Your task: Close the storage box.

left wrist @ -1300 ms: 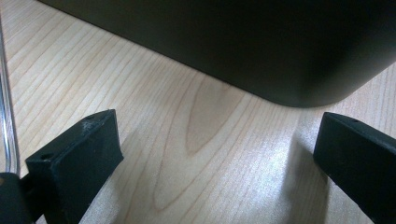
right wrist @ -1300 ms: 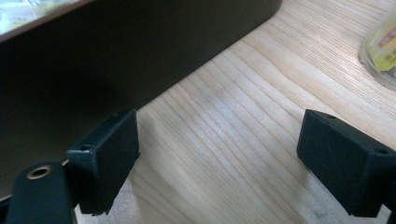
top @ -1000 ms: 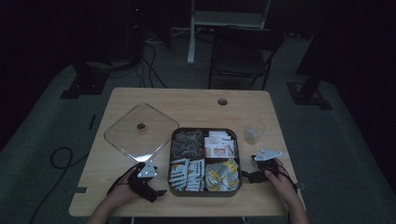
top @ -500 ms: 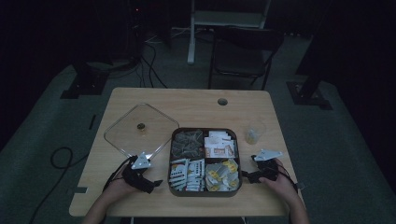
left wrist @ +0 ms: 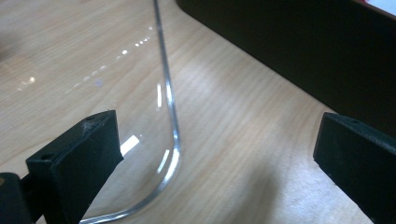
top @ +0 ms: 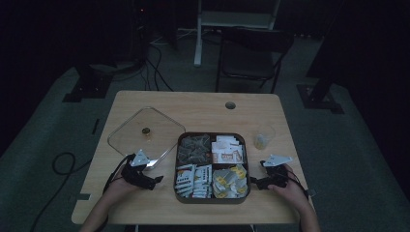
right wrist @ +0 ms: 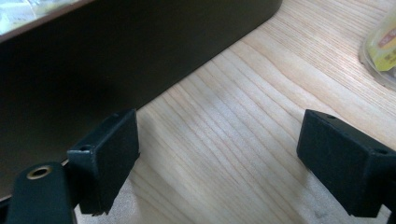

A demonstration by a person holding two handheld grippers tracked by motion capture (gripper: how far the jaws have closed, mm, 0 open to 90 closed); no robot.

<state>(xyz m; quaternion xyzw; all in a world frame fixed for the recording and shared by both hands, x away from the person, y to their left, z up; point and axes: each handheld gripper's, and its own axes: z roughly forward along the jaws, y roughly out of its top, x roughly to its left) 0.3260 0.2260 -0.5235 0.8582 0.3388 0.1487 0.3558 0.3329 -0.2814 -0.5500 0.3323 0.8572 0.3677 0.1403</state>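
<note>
The left tool [top: 155,180] has slid from beside the tray's near-left corner back toward the clear lid [top: 145,133], its jaws wide apart and holding nothing, straddling the lid's rounded glossy corner [left wrist: 173,154]. The lid looks like the next pick. The right tool [top: 255,182] stays beside the dark four-compartment tray [top: 247,166], equally wide and empty. Sachets fill the tray, which sits mid-front on the pale wood-grain surface [top: 193,104]; the lid lies flat at its left.

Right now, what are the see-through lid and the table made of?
The lid looks like clear glass or hard plastic: you can see wood through it and its rim glints. The table looks like pale wood, matte, with grain lines; it could be a wood-look top.
</note>
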